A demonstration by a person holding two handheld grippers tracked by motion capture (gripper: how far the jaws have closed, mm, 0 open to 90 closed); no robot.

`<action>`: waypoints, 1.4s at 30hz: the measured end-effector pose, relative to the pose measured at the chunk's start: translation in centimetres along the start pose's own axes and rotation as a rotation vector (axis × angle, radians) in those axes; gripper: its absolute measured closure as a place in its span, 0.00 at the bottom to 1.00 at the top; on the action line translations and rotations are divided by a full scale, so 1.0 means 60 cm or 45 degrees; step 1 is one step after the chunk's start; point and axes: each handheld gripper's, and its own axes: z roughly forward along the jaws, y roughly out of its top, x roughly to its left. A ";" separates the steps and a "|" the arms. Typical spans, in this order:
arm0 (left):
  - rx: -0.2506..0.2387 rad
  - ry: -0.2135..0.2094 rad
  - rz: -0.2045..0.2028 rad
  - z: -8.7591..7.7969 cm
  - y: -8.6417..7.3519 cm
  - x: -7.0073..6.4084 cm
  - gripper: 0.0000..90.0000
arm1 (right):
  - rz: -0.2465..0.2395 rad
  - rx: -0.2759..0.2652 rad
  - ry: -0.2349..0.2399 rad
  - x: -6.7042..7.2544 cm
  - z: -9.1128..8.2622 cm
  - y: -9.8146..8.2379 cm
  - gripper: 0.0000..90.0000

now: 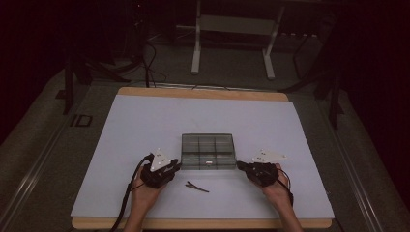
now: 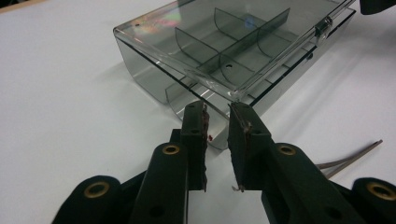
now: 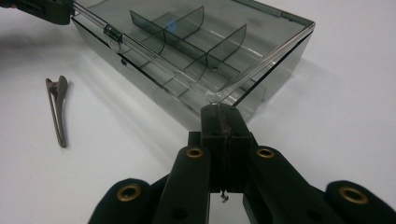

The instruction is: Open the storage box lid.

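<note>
Clear divided box [image 1: 208,151] sits mid-table on white mat [image 1: 145,125], lid lifted a crack at the near edge, latch [image 2: 323,29] on front wall looks undone. Compartments look empty apart fr. a small pale bit in a front cell, too small to ID.

L gripper [image 2: 217,114] at box's near-left corner, jaws parted w/ a gap, nothing between the pads, tips just at lid corner. R gripper [image 3: 219,112] at near-right corner, jaws pressed together, tip right at lid edge; touching or not: can't tell.

Hair clip [image 1: 197,186] lies on mat in front of box, betw. the two hands, untouched.

Judged progress: early. Lid barely started, not swung back. Left to do, prob.: open fully, pick up clip, drop in a cell, close.
</note>
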 end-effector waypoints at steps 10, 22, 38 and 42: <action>-0.052 0.054 0.048 0.003 0.007 -0.007 0.82 | 0.002 -0.014 0.001 -0.001 0.000 0.004 0.99; -0.100 0.070 0.065 0.012 0.018 -0.002 0.77 | 0.009 -0.003 -0.004 -0.002 0.007 0.005 0.97; -0.179 0.134 0.092 0.019 0.058 0.021 0.74 | 0.012 -0.007 0.003 -0.003 0.007 0.007 0.95; -0.190 0.121 0.097 0.023 0.068 0.026 0.77 | 0.011 -0.009 0.001 -0.002 0.007 0.007 0.95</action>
